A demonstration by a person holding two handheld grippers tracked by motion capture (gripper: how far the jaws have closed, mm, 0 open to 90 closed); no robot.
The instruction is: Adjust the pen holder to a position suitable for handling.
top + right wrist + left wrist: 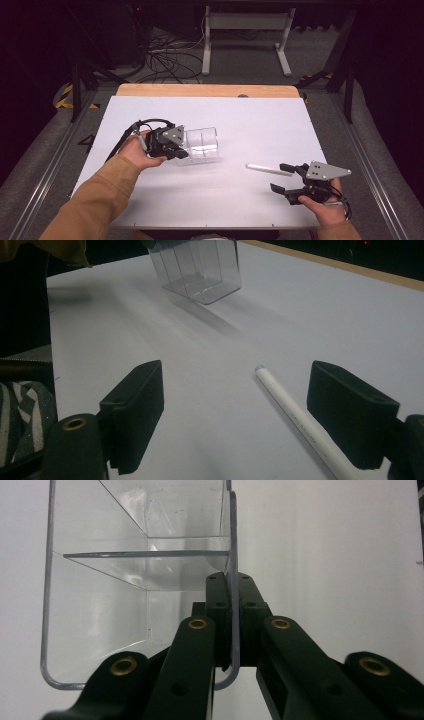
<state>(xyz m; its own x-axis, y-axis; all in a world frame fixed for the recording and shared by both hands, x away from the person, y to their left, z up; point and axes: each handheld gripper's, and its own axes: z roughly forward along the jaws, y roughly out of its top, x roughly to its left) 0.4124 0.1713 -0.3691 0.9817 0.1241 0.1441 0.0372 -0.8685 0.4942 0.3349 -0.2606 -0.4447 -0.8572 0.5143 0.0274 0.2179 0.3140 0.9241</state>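
Note:
A clear plastic box [201, 145] with inner dividers is held off the white table at centre left, tipped on its side. My left gripper [176, 150] is shut on the box's wall [231, 580], which runs between the two black jaws. A thin white stick [269, 170] lies on the table at the right. My right gripper [283, 177] stands open just right of it, near the front edge. In the right gripper view the stick [295, 415] lies between the spread jaws, nearer the right one, and the box [200, 270] hangs farther off.
The white sheet [240, 120] covers the wooden table [205, 90]. Beyond the far edge, a white desk frame [245, 40] and loose cables [165, 60] sit on the floor. A metal rail [45, 165] runs along the table's left side.

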